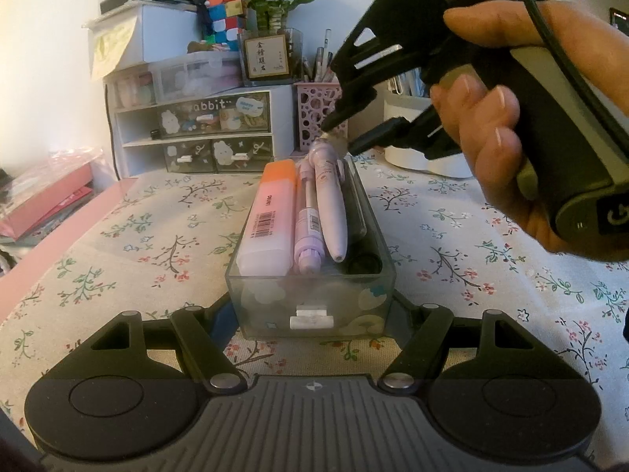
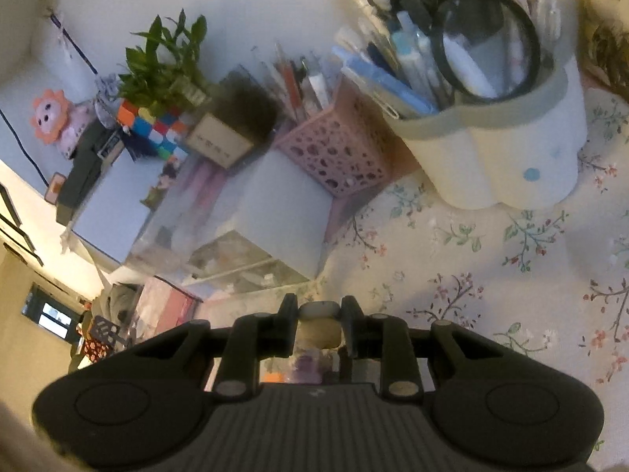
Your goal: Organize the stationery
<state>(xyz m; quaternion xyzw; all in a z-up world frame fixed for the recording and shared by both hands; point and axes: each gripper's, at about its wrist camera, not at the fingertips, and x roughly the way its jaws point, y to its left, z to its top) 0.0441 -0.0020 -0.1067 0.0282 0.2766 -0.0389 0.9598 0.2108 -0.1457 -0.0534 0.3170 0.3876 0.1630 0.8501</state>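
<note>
Pink pen (image 1: 329, 196) | light, stiff, slick barrel; propped in clear drawer tray (image 1: 310, 306) | take by far cap end | right gripper (image 1: 341, 133) fingers clasp that cap | left gripper (image 1: 310, 314) clamps tray front.

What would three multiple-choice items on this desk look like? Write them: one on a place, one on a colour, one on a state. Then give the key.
1. Where does the orange-capped highlighter lie?
A. In the clear drawer, at its left side in the left wrist view
B. In a cup
C. On the cloth

2. What colour is the mesh pen holder?
A. Blue
B. Pink
C. Black

3. How does the left gripper stand?
A. Open above the cloth
B. Shut on a pen
C. Shut on the drawer's near end

Key: 1 A, it lies against the drawer's left wall; 2 B, its perforated walls are pink; 3 C, its fingers flank the drawer's front.
</note>
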